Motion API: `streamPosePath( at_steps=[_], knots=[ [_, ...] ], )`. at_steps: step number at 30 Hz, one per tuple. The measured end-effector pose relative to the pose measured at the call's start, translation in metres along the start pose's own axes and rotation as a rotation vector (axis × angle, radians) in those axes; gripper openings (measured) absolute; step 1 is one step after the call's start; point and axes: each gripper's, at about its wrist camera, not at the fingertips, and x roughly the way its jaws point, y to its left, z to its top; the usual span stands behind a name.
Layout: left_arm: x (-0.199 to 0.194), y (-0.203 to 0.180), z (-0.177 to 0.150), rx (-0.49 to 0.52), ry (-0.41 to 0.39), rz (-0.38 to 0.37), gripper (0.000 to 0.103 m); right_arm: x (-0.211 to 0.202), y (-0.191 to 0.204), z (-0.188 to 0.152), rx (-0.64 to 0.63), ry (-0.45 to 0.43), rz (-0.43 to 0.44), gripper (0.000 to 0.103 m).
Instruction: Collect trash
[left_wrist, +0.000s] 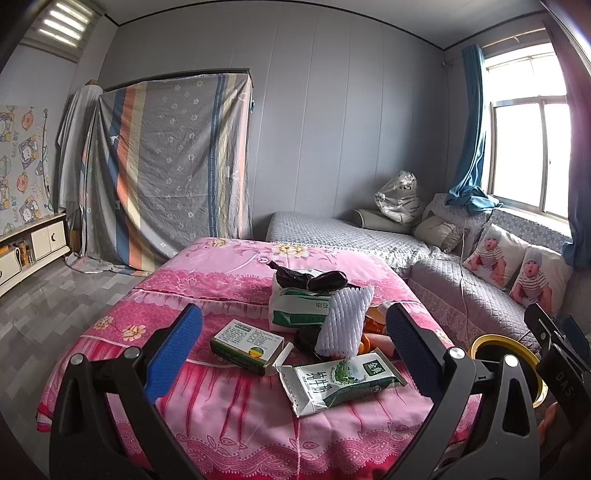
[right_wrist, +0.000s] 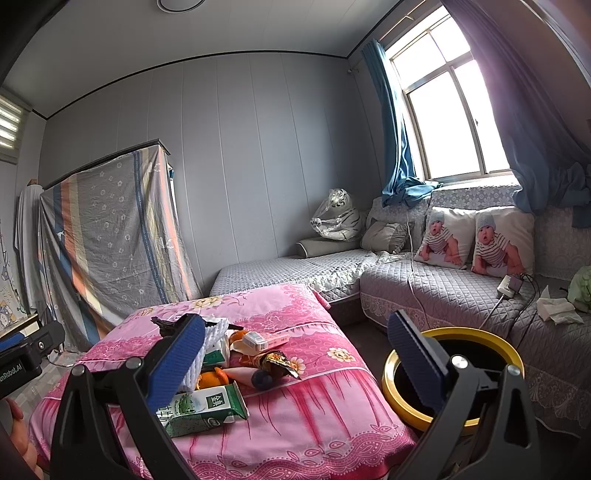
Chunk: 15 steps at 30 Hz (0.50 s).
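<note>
1. Nearest the lens in the left wrist view, the left gripper (left_wrist: 293, 350) stands spread wide, its blue-padded fingers (left_wrist: 177, 350) apart and holding nothing, hovering over the near part of the table.
2. In the right wrist view the right gripper (right_wrist: 295, 360) is likewise spread wide and empty; its left finger stands over the trash pile, its right finger in front of the bin.
3. The trash lies on a table covered by a pink floral cloth (left_wrist: 229, 417).
4. Closest to the near edge is a flattened green and white milk carton (left_wrist: 336, 380), lying on its side.
5. Just left of it sits a small green and white box (left_wrist: 245, 347), flat on the cloth.
6. Behind the carton, a white foam fruit net (left_wrist: 343, 321) leans upright, with orange peel (right_wrist: 210, 378) at its base.
7. Beside the peel the right wrist view shows a crumpled snack wrapper (right_wrist: 279, 362) and a small white box (right_wrist: 255, 339).
8. Farther back is a white and green paper pack (left_wrist: 295, 310) with a black plastic bag (left_wrist: 310, 280) on top.
9. To the table's right, on the floor, stands a black bin with a yellow rim (right_wrist: 460, 334), open at the top.
10. Beyond lies a grey quilted sofa (right_wrist: 443, 284) with two printed cushions (right_wrist: 443, 236), under a window (right_wrist: 450, 110).
</note>
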Motion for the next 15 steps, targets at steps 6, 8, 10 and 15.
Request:
streamPosePath(
  at_steps=[6, 8, 10, 15],
  knots=[
    [0.0007, -0.0001, -0.0012, 0.001, 0.003, -0.003, 0.095, 0.0015, -0.0010, -0.0042, 0.000, -0.003, -0.002, 0.096],
    [0.0011, -0.0007, -0.0023, 0.003, 0.007, -0.006, 0.095, 0.0014, -0.0010, -0.0047, 0.000, -0.002, -0.002, 0.096],
    [0.0009, -0.0010, -0.0030, 0.004, 0.008, -0.008, 0.095, 0.0013, -0.0012, -0.0035, 0.002, -0.002, -0.002, 0.096],
    [0.0010, -0.0009, -0.0017, 0.003, 0.007, -0.007, 0.095, 0.0015, -0.0017, -0.0041, 0.003, -0.003, -0.003, 0.096]
  ],
)
